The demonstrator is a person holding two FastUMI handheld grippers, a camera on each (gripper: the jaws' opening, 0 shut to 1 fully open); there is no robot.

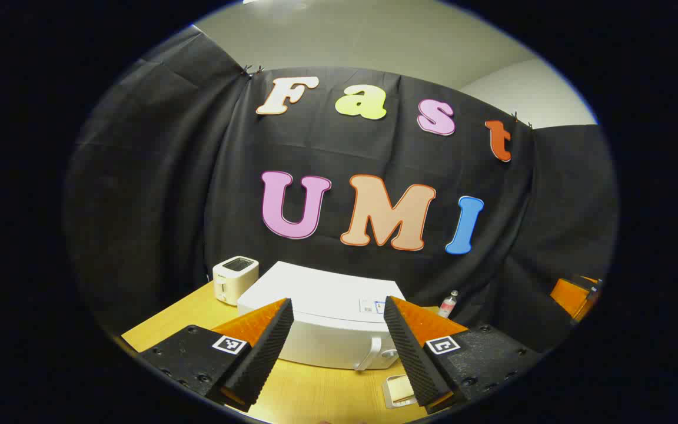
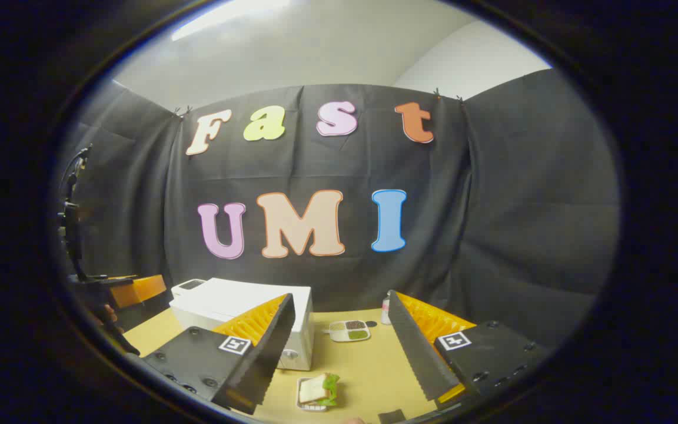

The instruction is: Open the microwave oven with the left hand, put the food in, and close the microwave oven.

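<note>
Above the microwave oven (image 1: 321, 321), left gripper (image 1: 336, 347) agape

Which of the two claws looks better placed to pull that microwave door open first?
The left gripper. It is open and faces the closed microwave, with the door handle showing between its fingers. The right gripper, also open, points over the sandwich tray.

Toaster (image 1: 235, 278), bottle (image 1: 448, 304), compartment tray (image 2: 349, 330) on table (image 2: 368, 371).

left gripper (image 1: 337, 347) fingers apart, right gripper (image 2: 339, 347) likewise
</note>
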